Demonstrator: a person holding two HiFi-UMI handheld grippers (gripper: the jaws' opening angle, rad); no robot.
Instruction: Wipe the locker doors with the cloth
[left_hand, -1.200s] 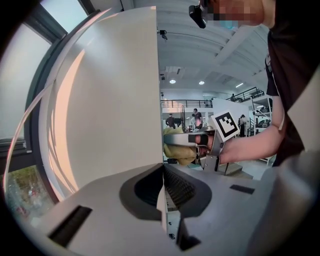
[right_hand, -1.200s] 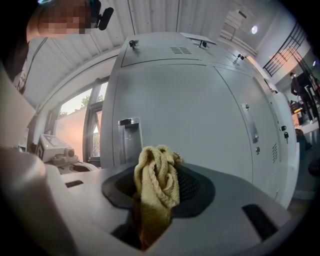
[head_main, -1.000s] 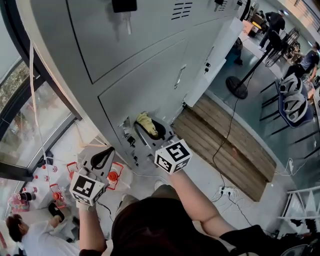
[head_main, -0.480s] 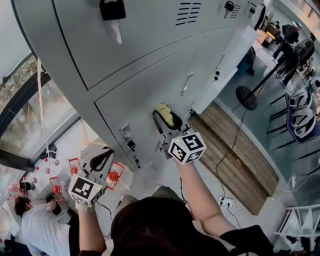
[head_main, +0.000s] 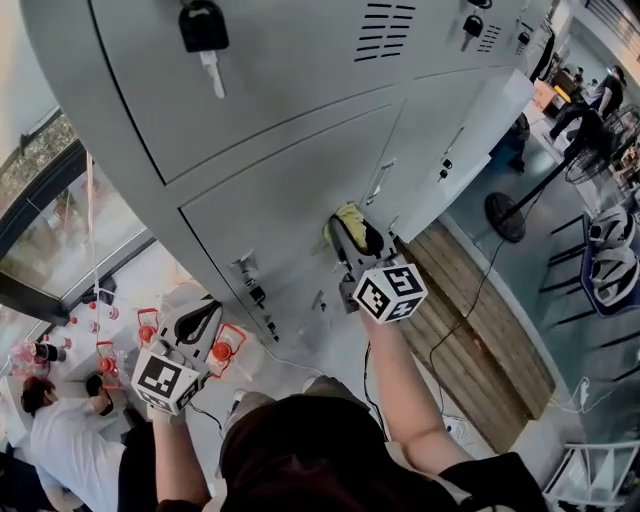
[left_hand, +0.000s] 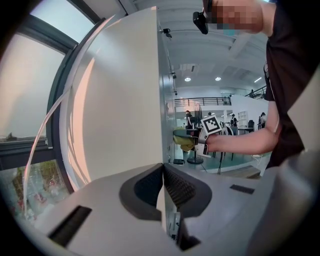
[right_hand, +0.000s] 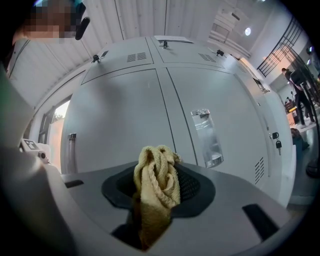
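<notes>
Our right gripper (head_main: 352, 232) clamped on the yellow cloth (head_main: 347, 214) at a locker door (head_main: 285, 205), our left gripper (head_main: 198, 322) closed, empty.

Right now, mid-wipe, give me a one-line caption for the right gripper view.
Right gripper shut on a yellow cloth, pointed at the grey locker doors.

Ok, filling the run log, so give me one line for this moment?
right gripper: shut on cloth, at locker door | left gripper: shut, empty
</notes>
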